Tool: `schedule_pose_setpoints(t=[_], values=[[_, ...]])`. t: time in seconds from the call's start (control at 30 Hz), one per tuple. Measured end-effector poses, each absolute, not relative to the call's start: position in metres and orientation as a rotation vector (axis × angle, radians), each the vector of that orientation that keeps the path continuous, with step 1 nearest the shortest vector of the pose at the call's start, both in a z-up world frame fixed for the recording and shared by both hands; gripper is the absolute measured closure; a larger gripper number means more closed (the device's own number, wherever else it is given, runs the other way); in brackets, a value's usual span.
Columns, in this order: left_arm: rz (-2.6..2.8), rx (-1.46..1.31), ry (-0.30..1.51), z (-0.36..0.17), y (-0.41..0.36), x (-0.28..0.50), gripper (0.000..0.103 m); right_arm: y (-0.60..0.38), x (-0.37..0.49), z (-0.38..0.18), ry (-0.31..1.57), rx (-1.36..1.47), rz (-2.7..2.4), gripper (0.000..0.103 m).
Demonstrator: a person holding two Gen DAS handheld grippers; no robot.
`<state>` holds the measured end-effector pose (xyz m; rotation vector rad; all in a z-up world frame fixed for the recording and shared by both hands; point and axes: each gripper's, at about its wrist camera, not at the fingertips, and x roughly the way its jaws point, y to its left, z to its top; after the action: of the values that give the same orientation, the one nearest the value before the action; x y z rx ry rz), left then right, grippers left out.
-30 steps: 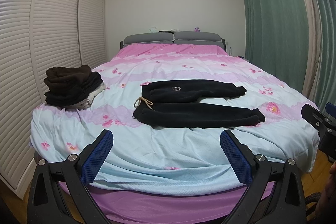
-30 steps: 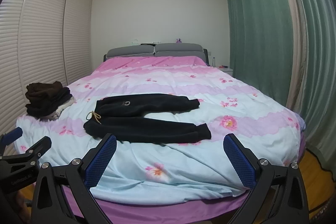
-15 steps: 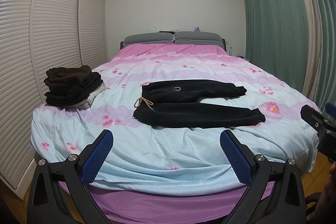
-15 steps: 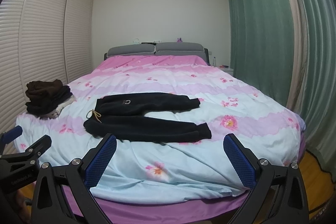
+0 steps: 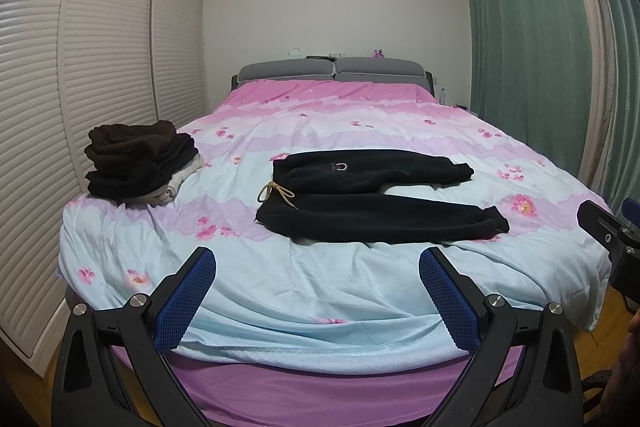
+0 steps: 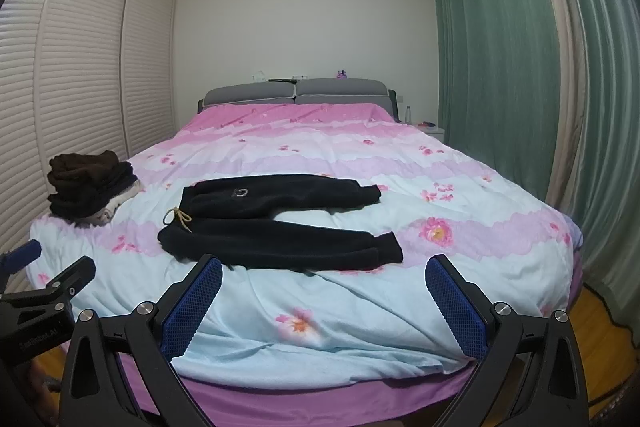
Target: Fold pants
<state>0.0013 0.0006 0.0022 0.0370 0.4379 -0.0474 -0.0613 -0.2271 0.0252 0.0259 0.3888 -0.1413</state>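
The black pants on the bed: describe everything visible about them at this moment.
The black pants lie flat and unfolded on the floral bedspread, waistband toward the left, both legs stretched rightward and spread slightly apart in a narrow V. The fabric looks thick and fleecy. A tan drawstring is tied at the waist, a small pale logo sits near the top of the far leg, and the ankles end in gathered cuffs. Only the bedspread touches them; both grippers are open and short of them.
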Motion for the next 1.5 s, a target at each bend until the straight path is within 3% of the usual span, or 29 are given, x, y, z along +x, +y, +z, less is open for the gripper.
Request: schedule_pose_setpoints(t=[0.97,1.5], values=[[-0.045,0.073,0.375,0.041,-0.014,0.069,0.000,-0.249,-0.001,0.053,0.349,0.040,-0.126,0.000],[-0.038,0.095,0.356,0.054,-0.033,0.182,0.000,-0.295,0.126,0.069,0.416,0.033,-0.060,0.000]])
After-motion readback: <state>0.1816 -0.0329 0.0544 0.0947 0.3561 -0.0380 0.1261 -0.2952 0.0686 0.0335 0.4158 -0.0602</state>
